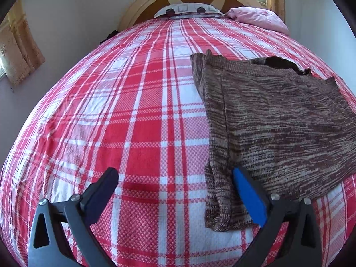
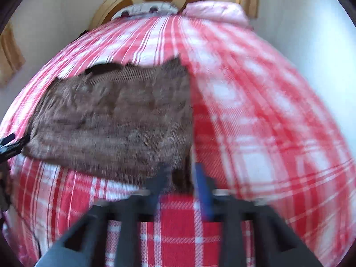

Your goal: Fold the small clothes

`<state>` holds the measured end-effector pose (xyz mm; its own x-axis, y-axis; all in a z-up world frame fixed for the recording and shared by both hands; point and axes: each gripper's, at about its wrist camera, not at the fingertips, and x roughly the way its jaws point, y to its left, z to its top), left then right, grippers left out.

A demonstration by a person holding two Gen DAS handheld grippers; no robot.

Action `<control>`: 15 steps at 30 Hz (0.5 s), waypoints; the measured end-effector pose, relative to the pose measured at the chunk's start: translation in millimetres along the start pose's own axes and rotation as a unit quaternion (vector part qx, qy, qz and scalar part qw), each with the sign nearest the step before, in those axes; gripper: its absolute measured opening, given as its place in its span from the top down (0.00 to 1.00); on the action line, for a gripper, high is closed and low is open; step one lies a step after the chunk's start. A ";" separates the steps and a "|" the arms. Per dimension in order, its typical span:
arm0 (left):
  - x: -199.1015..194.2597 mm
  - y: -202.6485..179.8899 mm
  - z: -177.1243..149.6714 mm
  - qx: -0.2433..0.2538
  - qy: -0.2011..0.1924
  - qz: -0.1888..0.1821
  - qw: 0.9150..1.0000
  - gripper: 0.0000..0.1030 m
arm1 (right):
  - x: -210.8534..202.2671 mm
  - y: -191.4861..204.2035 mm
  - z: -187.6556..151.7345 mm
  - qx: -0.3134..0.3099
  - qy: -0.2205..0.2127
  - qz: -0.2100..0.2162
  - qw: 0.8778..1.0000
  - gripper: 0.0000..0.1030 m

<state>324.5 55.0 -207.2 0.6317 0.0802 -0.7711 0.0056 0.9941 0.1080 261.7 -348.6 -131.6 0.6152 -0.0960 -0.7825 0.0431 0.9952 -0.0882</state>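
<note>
Jaws spread wide on left gripper (image 1: 175,185), empty; narrowed on right gripper (image 2: 181,178), seemingly pinching the brown knit garment (image 1: 278,120) at its near corner, lower centre, though blurred. Best carried across flat, edges aligned. Beneath: red plaid bedspread (image 1: 124,120); headboard (image 1: 146,6), pillows at top.

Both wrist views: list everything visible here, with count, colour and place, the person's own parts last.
Knit garment: one, brown marled, flat on the bed.
Bedspread: one, red and white plaid, covering the bed.
Patterned pillow: one, white and dark, at the headboard.
Pink pillow: one, beside it.
Headboard: one, tan wood, arched.
Curtain: one, gold, on the left wall.
Left tongs: open, at the garment's near left edge.
Right tongs: blurred, narrow around the garment's near right corner.
</note>
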 end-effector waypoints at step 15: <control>6.5 12.9 -1.0 -0.034 0.017 -0.044 0.998 0.00 | 50.7 53.5 1.6 -0.042 0.034 0.023 0.998 0.47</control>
<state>327.9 68.5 -211.4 0.6046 -0.0058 -0.7965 0.0054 1.0000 -0.0032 296.5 -300.2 -174.9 0.5595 -0.0533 -0.8271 -0.0523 0.9937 -0.0994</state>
